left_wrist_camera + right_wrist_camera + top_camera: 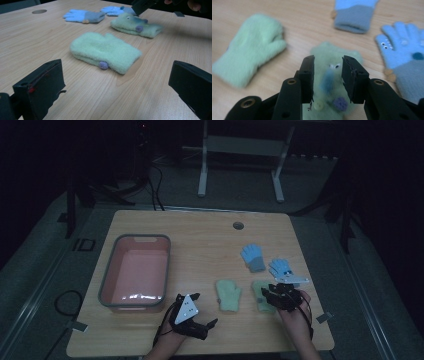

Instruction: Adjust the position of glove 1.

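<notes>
Dim room, pale wooden table (200,235). Near its right front, the right gripper (328,75) hovers, jaws apart, over a green mitten with a face (329,82), seemingly not touching. Better to lower squarely, then pinch the cuff. Left gripper (117,82) waits open.

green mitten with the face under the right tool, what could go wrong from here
1. The right tool hovers above the green mitten with the face, jaws parted and nothing between them. Closing at this height would likely miss the fabric.
2. The blue glove with eyes lies close beside it, so a drifting descent might snag that glove too.
3. The pink tub stands on the far side of the plain green mitten; a low carry could drag across it.
</notes>
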### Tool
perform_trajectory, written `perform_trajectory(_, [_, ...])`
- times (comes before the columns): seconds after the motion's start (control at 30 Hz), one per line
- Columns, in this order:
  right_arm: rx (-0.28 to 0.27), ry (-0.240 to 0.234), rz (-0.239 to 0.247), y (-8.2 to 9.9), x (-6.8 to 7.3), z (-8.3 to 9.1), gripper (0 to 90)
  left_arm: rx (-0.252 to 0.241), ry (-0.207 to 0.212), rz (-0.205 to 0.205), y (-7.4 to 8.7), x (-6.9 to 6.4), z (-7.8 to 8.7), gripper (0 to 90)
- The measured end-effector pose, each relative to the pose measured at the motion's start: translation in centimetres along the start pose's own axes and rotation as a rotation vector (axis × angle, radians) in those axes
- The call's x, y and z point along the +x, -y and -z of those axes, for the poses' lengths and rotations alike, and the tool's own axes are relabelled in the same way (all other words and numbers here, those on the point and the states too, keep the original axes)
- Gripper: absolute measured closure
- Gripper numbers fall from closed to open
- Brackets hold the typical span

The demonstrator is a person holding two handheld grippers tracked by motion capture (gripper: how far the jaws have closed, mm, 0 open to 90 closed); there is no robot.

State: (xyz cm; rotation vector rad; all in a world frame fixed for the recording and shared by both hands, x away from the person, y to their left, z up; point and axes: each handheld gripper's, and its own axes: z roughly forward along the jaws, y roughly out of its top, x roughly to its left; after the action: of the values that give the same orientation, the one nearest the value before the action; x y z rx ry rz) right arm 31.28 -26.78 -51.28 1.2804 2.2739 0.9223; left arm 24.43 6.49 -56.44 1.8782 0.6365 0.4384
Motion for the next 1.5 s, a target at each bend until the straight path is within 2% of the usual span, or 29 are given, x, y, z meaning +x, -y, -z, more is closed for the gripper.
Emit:
perform_trajectory(0.03, [0.007,-0.029,0.031,0.1,-0.5,0.0,63.3,0.001,-0.001,0.001,0.0,0.0,0.0,0.3])
perform_trajectory(0.07, [0.007,-0.029,0.031,0.1,-0.5,0.0,63.3,0.000,-0.001,0.001,0.0,0.0,0.0,0.3])
perform_trajectory(0.1, [0.013,-0.052,0.077,0.2,-0.9,0.0,62.4,0.001,-0.001,0.002,0.0,0.0,0.0,0.2])
perform_trajectory(0.13, [0.019,-0.054,0.086,0.2,-1.1,0.1,62.4,0.001,-0.002,0.002,0.0,0.0,0.0,0.3])
perform_trajectory(0.4, [0.010,-0.080,0.083,0.6,-2.5,0.4,65.2,0.001,-0.009,0.014,0.0,0.1,0.0,0.3])
perform_trajectory(0.5, [0.007,-0.087,0.086,1.3,-2.3,0.2,66.4,0.001,-0.007,0.021,0.0,0.1,0.0,0.3])
perform_trajectory(0.7, [-0.007,-0.098,0.072,2.0,-1.9,-0.7,62.7,0.004,-0.009,-0.002,0.0,-0.1,0.0,0.3])
perform_trajectory(0.8, [0.003,-0.078,0.102,2.8,-1.4,-1.9,64.1,0.004,-0.008,-0.001,0.0,0.0,0.0,0.2])
perform_trajectory(0.87, [-0.004,-0.071,0.106,3.0,-1.3,-1.9,65.7,0.004,-0.008,-0.002,0.0,-0.1,0.0,0.3])
perform_trajectory(0.9, [-0.007,-0.065,0.103,3.0,-1.2,-1.9,67.6,0.004,-0.008,-0.002,0.0,-0.1,0.0,0.2])
perform_trajectory(0.93, [-0.012,-0.046,0.104,3.1,-1.1,-2.0,73.9,0.005,-0.008,-0.001,0.0,0.0,0.0,0.3])
perform_trajectory(0.97, [-0.012,-0.046,0.104,3.1,-1.1,-2.0,73.9,0.005,-0.008,-0.001,0.0,0.0,0.0,0.3])
perform_trajectory(1.03, [-0.001,-0.020,0.107,2.9,-0.7,-2.0,80.6,0.005,-0.009,0.000,0.0,0.0,0.0,0.3])
perform_trajectory(1.1, [0.003,-0.009,0.107,2.8,-0.6,-2.1,81.5,0.005,-0.010,-0.001,0.0,-0.1,0.0,0.2])
perform_trajectory(1.23, [0.009,0.021,0.093,2.6,-0.2,-2.0,83.5,0.006,-0.011,0.002,0.0,0.0,0.0,0.3])
perform_trajectory(1.3, [0.007,0.032,0.069,2.4,-0.2,-1.9,84.1,0.005,-0.011,0.001,0.0,0.0,0.0,0.3])
perform_trajectory(1.33, [-0.004,0.051,0.048,1.9,0.0,-1.3,84.3,0.006,-0.012,-0.002,0.0,-0.1,0.0,0.3])
perform_trajectory(1.5, [-0.036,0.066,0.023,0.5,1.0,-0.3,84.4,0.005,-0.013,-0.001,0.0,-0.1,0.0,0.2])
